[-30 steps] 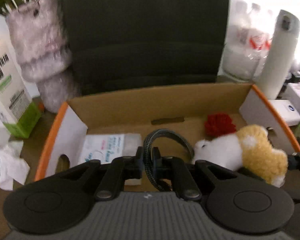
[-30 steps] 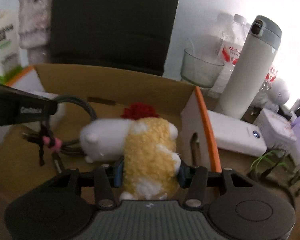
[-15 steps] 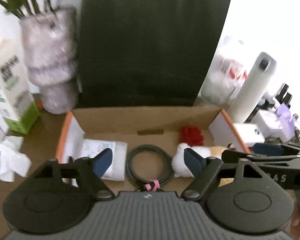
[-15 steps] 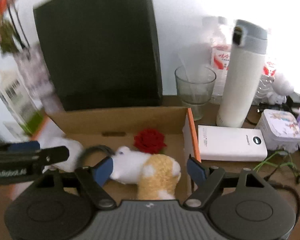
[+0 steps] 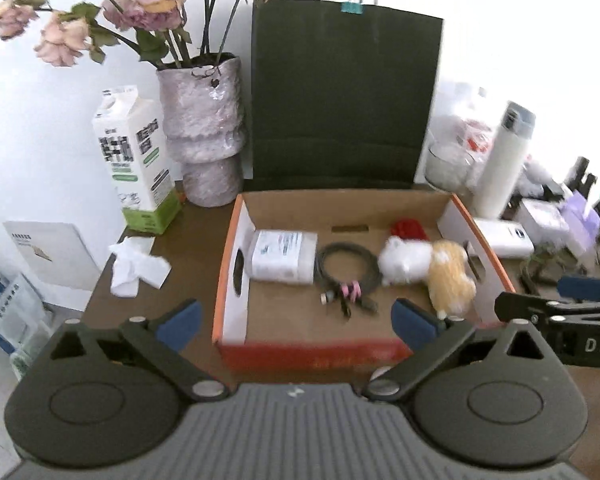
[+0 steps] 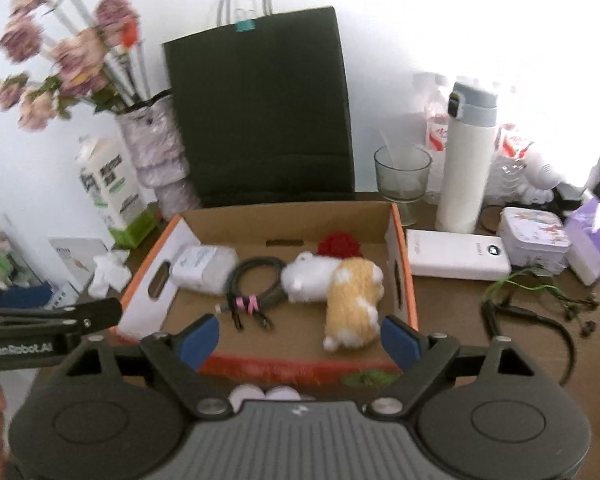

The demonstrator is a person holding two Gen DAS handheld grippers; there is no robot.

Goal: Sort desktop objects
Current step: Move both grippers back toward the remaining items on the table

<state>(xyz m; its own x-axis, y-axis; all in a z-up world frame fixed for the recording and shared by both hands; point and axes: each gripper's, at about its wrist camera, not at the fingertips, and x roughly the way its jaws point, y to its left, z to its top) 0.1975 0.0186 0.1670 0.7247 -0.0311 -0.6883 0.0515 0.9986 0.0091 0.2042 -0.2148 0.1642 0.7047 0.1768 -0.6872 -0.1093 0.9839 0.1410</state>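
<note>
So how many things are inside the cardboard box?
4: a white packet at the left, a coiled cable in the middle, a plush toy at the right, a red flower behind it. Smaller things may be hidden.

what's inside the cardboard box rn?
Inside the cardboard box: white packet, coiled cable, red flower, white-and-yellow plush toy. The plush covers part of the flower; anything beneath it is hidden.

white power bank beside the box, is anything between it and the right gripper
Nothing visible blocks it. The white rectangular power bank lies flat on the brown table just outside the right wall of the orange-edged cardboard box. The right gripper, jaws open, is held in front of the box, so that wall is beside the route rather than across it.
</note>
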